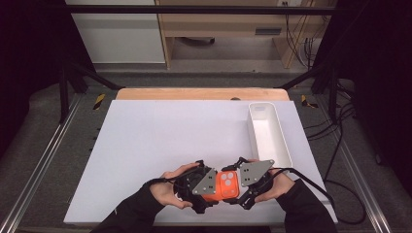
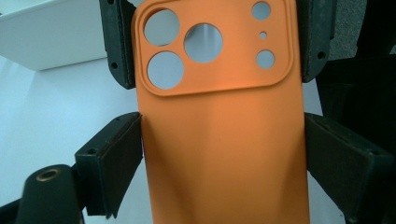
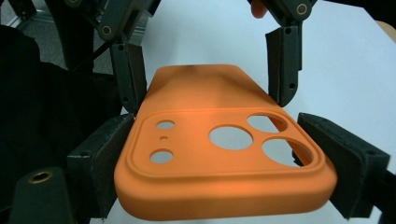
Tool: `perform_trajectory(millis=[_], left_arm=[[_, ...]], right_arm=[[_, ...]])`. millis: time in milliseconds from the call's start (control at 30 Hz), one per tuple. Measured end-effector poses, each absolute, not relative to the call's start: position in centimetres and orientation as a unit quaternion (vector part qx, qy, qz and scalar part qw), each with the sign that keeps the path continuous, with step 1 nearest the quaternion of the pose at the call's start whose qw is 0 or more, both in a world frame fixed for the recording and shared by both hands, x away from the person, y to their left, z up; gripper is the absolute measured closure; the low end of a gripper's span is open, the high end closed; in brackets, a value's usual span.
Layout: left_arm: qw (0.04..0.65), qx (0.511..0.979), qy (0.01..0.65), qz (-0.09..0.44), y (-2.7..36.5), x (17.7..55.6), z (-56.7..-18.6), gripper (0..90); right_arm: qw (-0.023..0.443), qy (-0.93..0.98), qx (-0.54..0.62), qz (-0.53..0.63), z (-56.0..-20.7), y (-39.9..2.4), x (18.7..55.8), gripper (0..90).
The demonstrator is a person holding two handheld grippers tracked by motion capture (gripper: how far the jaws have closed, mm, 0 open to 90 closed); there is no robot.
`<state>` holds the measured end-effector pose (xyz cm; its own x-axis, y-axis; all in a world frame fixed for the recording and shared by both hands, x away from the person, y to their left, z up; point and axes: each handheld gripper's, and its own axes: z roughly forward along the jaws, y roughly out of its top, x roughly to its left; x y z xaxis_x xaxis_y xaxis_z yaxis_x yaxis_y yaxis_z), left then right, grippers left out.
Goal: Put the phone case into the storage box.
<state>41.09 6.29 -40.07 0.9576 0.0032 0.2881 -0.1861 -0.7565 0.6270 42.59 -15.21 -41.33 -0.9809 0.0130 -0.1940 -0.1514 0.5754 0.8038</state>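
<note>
While the orange phone case (image 1: 226, 184) hangs between the two tools just above the near edge of the worktop (image 1: 160, 145), each tool takes one end of it, so neither has to carry it alone. In the right gripper view the case lies back-up, its raised camera block with the round cut-outs nearest the right tool (image 3: 224, 172), whose black pads press on the two long sides at that end; the jaws stand closed on the case. In the left gripper view the plain end sits between the pads of the left tool (image 2: 224, 158), which also grip the long sides, with the camera block farther out, where the right tool's jaws clamp it from the opposite direction. Gripping by the edges leaves the broad back and the openings uncovered, and the soft shell bows a little between the two grips, which suggests a flexible, rubbery case that gives under a squeeze. This looks like a handover or a two-handed steadying of the case. Beyond the right tool, at the far right of the worktop, stands a long white tray (image 1: 286, 145), a likely place for the case to go.
</note>
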Motion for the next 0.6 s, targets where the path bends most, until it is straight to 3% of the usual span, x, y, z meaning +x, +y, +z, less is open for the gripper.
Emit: perform_trajectory(millis=[600], left_arm=[[0.353, 0.926, -0.049, 0.127, 6.42, 41.21, -39.97, 14.3]], right_arm=[[0.076, 0.884, -0.031, 0.46, -41.07, -15.26, 42.61, 15.9]])
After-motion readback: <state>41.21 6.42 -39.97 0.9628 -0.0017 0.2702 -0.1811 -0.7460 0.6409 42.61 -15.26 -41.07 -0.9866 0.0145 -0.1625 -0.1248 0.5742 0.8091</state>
